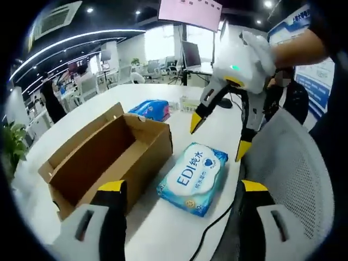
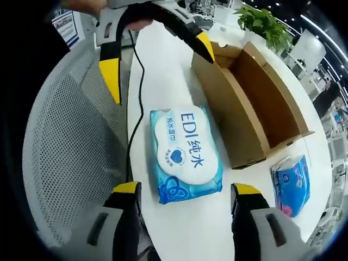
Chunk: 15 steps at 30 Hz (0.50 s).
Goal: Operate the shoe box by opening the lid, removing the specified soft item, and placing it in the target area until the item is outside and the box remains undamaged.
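Left to right in the right gripper view: cable [image 2: 132, 98], wipes pack [image 2: 185, 154] flat on the table [image 2: 163, 65], open box [image 2: 255, 103] just beside it, second pack [image 2: 292, 182] farther right. Wipes lie outside the box, long axis along the box side. Right hand-held gripper [image 2: 186, 194] open, empty, straddling the pack's near end, nearer. Left hand-held gripper [image 1: 184, 186] open, empty, pack [image 1: 193, 176] between its jaws' line.
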Motion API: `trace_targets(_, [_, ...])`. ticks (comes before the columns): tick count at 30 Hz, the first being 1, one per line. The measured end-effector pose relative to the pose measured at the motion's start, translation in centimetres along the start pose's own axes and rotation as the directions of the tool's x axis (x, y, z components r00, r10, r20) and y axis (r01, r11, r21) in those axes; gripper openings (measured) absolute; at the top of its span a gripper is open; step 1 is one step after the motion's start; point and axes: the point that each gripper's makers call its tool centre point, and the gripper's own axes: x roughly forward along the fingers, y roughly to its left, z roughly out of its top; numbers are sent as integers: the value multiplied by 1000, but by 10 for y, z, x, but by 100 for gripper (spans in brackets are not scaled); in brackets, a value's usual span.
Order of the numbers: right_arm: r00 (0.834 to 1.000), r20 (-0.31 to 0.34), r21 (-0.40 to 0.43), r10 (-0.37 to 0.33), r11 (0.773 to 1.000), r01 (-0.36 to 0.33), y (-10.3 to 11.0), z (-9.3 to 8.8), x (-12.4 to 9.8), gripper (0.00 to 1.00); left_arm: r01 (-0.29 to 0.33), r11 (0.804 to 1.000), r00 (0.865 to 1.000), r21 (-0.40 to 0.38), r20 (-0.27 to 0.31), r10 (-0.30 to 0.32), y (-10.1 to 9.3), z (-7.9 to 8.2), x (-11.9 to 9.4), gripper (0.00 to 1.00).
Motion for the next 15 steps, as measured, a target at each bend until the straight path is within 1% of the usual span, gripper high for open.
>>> trace_targets(1, [1000, 0, -1, 3, 1000, -3, 2, 1, 0, 62, -3, 1000, 1000, -23, -1, 3, 0, -1, -3, 86])
trace_targets(2, [1000, -5, -14, 7, 1000, -7, 3, 4, 1, 63, -16, 999, 1000, -38, 3, 16, 1, -1, -7, 86])
trace_targets(3, [1000, -2, -39, -4, 999, 4, 1, 8, 0, 64, -29, 998, 1000, -51, 2, 29, 2, -1, -10, 86])
trace_targets(5, [1000, 13, -47, -9, 999, 10, -1, 16, 0, 64, -43, 997, 999, -63, 27, 44, 1, 1, -17, 86])
trace_targets(7, [1000, 24, -44, -9, 999, 10, -4, 25, 0, 66, -52, 997, 998, -54, 23, 54, -2, 0, -22, 86])
trace_targets(9, [999, 33, -73, -15, 997, 17, -7, 35, 1, 65, -73, 997, 997, -21, 21, 73, -3, -2, -26, 86])
trace_targets(10, [999, 28, -93, -19, 995, 22, -10, 37, 2, 65, -80, 997, 997, -12, 17, 80, -3, -2, -28, 86])
trace_targets(11, [1000, 5, -122, -11, 993, 11, -11, 36, 5, 63, -85, 996, 996, -8, 12, 86, -3, -3, -31, 86])
trace_targets(12, [1000, -2, -96, -20, 995, 20, -14, 39, 8, 60, -104, 995, 994, -6, 15, 104, -1, -1, -36, 86])
trace_targets(13, [1000, 7, -72, -14, 997, 15, -14, 42, 9, 58, -129, 992, 990, -18, 48, 129, 1, 4, -42, 85])
trace_targets(14, [1000, 13, -61, 2, 998, -1, -13, 44, 11, 56, -123, 992, 988, -24, 86, 125, -1, 10, -46, 84])
trace_targets(15, [999, 5, -18, 33, 999, -33, -7, 44, 13, 57, -117, 993, 988, -29, 102, 120, -5, 13, -52, 81])
